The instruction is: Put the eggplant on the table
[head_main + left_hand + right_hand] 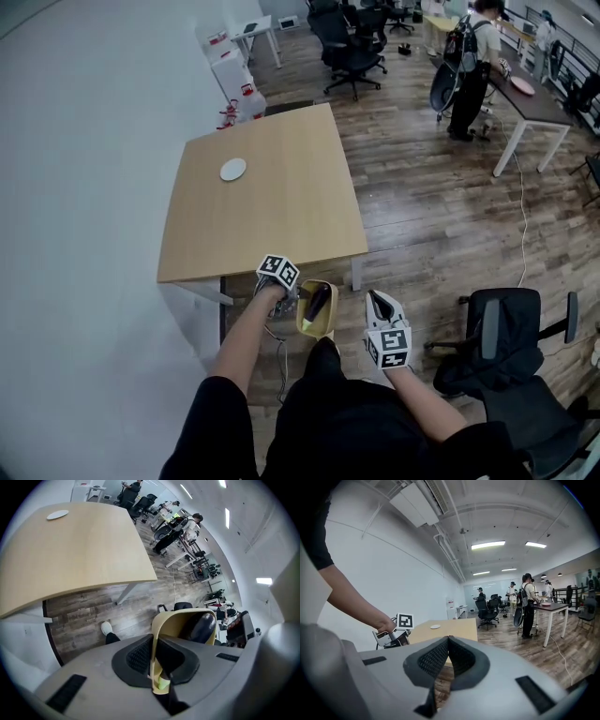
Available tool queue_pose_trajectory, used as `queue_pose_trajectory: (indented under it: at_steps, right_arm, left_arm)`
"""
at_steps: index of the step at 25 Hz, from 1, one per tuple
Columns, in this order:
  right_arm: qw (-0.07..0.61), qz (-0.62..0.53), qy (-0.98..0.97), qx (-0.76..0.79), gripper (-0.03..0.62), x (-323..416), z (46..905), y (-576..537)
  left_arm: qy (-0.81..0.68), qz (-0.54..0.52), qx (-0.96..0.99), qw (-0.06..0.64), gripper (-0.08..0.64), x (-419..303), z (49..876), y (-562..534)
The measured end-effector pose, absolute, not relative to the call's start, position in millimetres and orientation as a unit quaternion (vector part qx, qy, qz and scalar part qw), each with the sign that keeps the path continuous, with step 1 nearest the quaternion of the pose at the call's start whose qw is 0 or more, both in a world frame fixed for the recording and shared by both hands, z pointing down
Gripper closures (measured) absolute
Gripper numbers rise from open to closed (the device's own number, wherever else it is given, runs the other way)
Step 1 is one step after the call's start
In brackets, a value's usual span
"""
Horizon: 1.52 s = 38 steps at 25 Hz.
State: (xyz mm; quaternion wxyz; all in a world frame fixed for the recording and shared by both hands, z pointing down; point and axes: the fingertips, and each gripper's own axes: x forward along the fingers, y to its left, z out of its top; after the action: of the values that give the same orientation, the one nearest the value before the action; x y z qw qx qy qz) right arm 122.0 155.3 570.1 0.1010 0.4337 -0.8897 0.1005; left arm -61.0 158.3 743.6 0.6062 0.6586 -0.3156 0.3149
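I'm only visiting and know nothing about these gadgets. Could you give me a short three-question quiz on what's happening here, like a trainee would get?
1. True or false: the left gripper is clamped on the rim of the yellow container.
2. Fill in: the only thing lying on the wooden table is a small white round ____.
3. Where is the eggplant right now?
A) on the wooden table
B) inside the yellow container
C) pinched directly between the left gripper's jaws

Key: 1 true; 2 disc; 3 B.
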Motion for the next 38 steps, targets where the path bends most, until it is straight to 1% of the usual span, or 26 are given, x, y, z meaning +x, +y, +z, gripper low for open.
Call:
queue_pose_trajectory:
  at_steps: [4, 7, 12, 16, 21, 25, 30, 34, 38]
  right_arm:
    - [0.102, 0.092, -0.894, 0.426, 0.532, 97.5, 566.6, 107.1]
    - [0.113, 0.095, -0.889, 0.433, 0.532, 75.1, 576.3, 70.0]
    - [0.136, 0.097, -0.890, 0.425, 0.532, 38.9, 581.4, 33.8]
    - [0.145, 0.096, -0.890, 0.422, 0.532, 5.7, 583.7, 7.6]
    - [0.160, 0.092, -0.887, 0.424, 0.532, -32.4, 591.7, -15.4]
    - [0.157, 0.097, -0.881, 0.436, 0.532, -55.5, 596.8, -45.2]
    - [0.154, 0.104, -0.876, 0.444, 0.532, -73.3, 598.9, -72.5]
    - [0.154, 0.108, -0.875, 0.447, 0.532, -80.2, 605.0, -85.2]
    - [0.157, 0.101, -0.869, 0.459, 0.532, -71.6, 609.2, -105.5]
  left_arm:
    - [-0.308, 0.339, 0.656, 0.600, 0.540, -85.9, 748.8, 122.4]
    - [-0.330, 0.341, 0.647, 0.597, 0.540, -121.9, 753.9, 91.2]
    - [-0.344, 0.307, 0.638, 0.617, 0.540, -163.6, 753.5, 60.7]
    - [-0.339, 0.317, 0.642, 0.610, 0.540, -192.3, 752.1, 26.4]
    - [-0.333, 0.311, 0.649, 0.610, 0.540, -217.4, 756.6, -10.8]
    - [-0.326, 0.313, 0.650, 0.610, 0.540, -230.3, 764.0, -47.4]
    - [-0.344, 0.290, 0.648, 0.614, 0.540, -249.0, 766.6, -93.7]
    - [-0.359, 0.274, 0.635, 0.626, 0.540, -262.7, 776.8, -108.6]
    - [-0.367, 0.274, 0.627, 0.630, 0.540, -266.4, 784.2, -123.0]
